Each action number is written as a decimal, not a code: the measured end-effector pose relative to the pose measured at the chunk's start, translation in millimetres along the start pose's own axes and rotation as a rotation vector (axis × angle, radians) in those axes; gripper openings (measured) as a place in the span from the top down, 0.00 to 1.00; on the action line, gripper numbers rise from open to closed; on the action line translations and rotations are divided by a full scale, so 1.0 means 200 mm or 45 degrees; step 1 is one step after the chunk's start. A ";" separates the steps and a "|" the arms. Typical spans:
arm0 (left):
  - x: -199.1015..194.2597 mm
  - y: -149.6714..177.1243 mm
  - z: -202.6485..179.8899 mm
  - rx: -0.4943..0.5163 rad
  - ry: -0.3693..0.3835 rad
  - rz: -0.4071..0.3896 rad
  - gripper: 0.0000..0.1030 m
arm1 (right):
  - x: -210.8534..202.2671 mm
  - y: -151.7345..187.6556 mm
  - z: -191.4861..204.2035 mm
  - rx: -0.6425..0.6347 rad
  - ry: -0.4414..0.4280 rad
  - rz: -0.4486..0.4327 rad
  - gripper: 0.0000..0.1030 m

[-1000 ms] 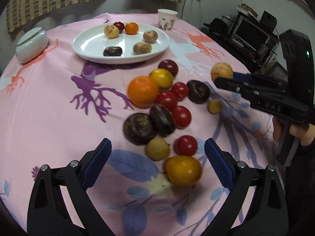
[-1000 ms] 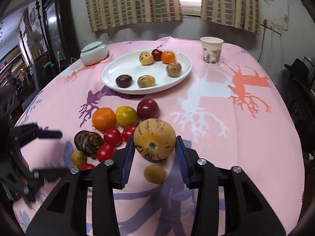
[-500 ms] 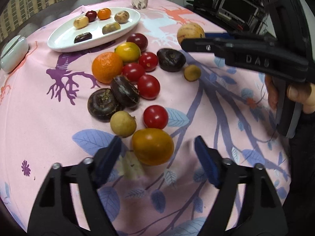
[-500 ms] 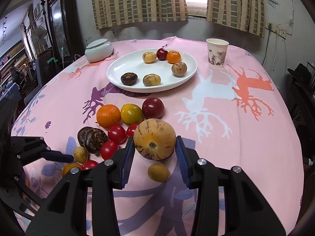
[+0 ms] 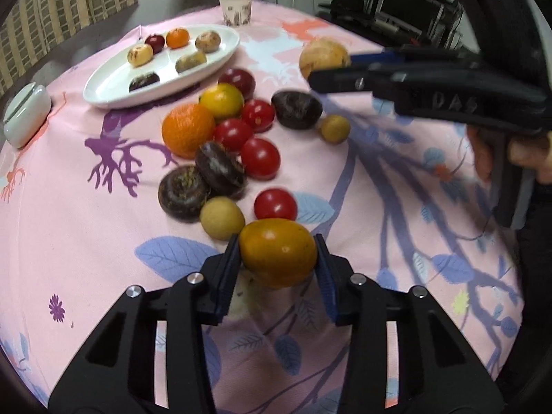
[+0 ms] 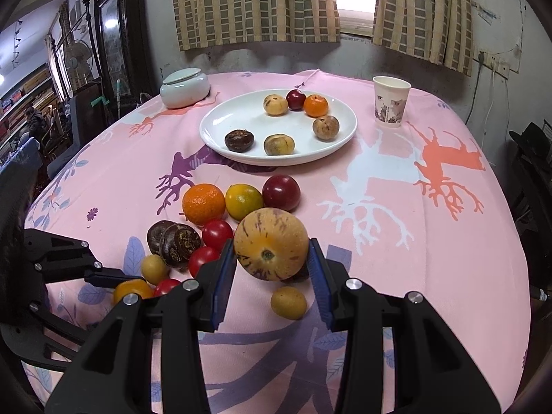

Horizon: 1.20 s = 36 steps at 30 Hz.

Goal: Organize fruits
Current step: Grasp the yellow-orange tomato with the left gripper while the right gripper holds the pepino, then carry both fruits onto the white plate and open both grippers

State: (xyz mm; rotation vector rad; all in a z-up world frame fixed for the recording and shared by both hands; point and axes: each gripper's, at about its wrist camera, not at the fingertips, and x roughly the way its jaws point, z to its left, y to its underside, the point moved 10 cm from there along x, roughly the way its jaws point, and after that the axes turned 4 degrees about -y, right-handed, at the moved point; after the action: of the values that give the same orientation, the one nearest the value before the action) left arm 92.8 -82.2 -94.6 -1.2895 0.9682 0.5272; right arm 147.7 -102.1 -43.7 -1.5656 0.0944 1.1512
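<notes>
My left gripper (image 5: 277,253) is closing its jaws around a yellow-orange fruit (image 5: 277,258) at the near end of the loose pile, and both blue pads touch its sides. My right gripper (image 6: 272,253) is shut on a speckled tan melon (image 6: 270,243), held just above the pink cloth. The pile between them holds an orange (image 5: 188,129), several red tomatoes, dark chestnuts and small tan fruits. At the back, a white plate (image 6: 220,131) carries several fruits.
A paper cup (image 6: 391,101) stands right of the plate and a white lidded jar (image 6: 184,86) to its left. A person's hand (image 5: 528,151) grips the right tool's handle. The round table's edge drops off on the right, beside dark furniture.
My left gripper moved forward over the yellow-orange fruit and its jaws narrowed from wide open until the pads met it. The right gripper kept still with the melon.
</notes>
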 end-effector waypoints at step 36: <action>0.23 -0.79 0.97 -0.588 -0.327 -0.254 0.59 | 0.47 -0.66 -0.13 -0.069 0.135 -0.114 0.59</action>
State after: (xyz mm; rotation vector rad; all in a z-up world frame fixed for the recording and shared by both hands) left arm 301.2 56.2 -49.6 -1.6600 0.5093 0.7669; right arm 291.5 -28.2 -19.2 -1.6621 0.0628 1.0085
